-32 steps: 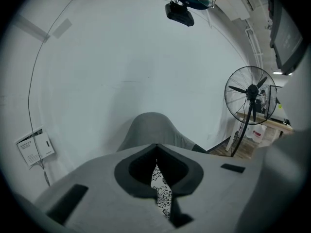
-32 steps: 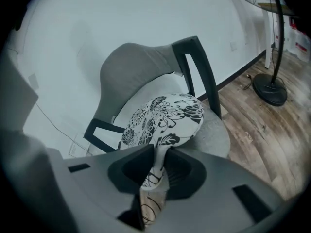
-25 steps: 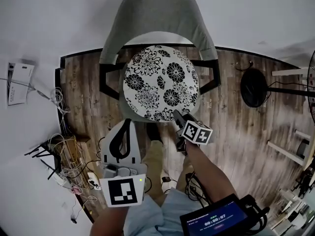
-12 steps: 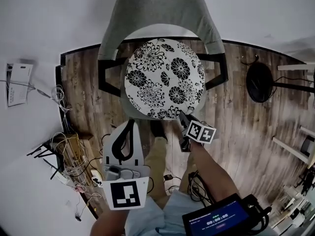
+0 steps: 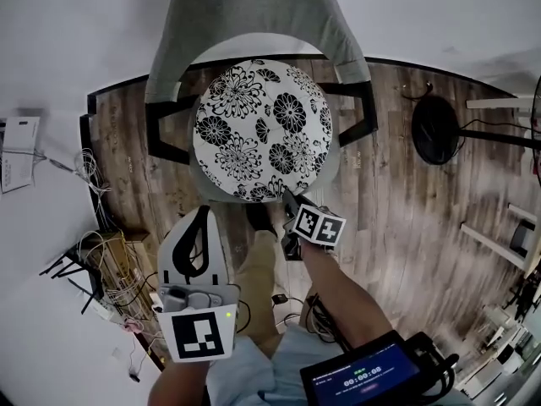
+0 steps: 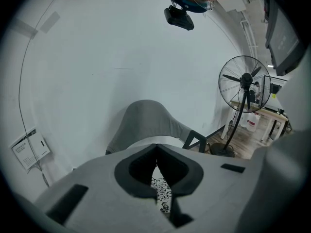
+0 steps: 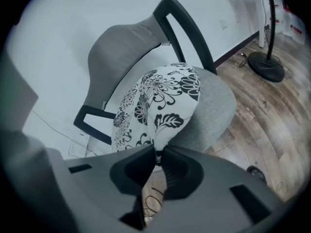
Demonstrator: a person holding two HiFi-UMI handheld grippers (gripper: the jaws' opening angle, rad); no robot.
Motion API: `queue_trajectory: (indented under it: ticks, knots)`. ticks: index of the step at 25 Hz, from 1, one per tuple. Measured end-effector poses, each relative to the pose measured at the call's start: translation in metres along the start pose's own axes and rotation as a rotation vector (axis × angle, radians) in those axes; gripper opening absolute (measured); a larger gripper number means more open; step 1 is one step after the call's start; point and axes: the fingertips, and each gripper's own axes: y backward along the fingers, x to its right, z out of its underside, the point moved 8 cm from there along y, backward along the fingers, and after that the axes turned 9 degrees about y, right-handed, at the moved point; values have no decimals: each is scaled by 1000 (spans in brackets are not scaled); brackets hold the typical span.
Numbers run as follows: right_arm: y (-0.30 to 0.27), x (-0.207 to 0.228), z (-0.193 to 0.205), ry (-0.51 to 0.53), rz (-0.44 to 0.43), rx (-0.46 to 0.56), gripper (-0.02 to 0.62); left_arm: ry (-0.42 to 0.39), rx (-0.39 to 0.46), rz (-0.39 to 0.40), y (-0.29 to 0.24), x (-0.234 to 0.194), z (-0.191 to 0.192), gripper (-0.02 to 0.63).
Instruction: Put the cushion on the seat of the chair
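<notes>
Your right gripper (image 5: pixel 288 200) has just been closing its jaws and pinches the cushion (image 5: pixel 262 131) at its 5 o'clock edge. The cushion lies on the seat of the chair (image 5: pixel 245 15). Your left gripper (image 5: pixel 203 214), off the cushion at 7 o'clock, has its jaws pressed together on nothing.

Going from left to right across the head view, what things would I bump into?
white paper → tangle of wires → flowery cushion → round black fan base
</notes>
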Motion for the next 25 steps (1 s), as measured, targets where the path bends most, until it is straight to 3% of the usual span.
queue_trajectory:
  ticks: [3,5,8,9,11,12,19,25]
  knots:
    - [8,25,-4,0,47,-9,56,4,4,12,-3,1,-1,9]
    - [10,35,-3,-2,53,-26,107,7,1,14,-5,-1,-1,9]
    - [11,41,-1,-17,47,-28,129,3,3,19,-7,2,-2,9]
    - [11,42,-1,-21,33,-25,163,1,5,21,-8,4,-3,9]
    - [12,43,1,-26,-15,-33,322,-2,10,20,-8,8,-4,9]
    - [14,44,3,-22,-35,-41,367,-4,13,18,-7,9,-5,9]
    - [57,59,-13,40,-44,-3,368,-7,49,4,5,32,-12,9]
    - [126,34,-46,170,-126,87,353,-3,110,-29,39,62,-26,9]
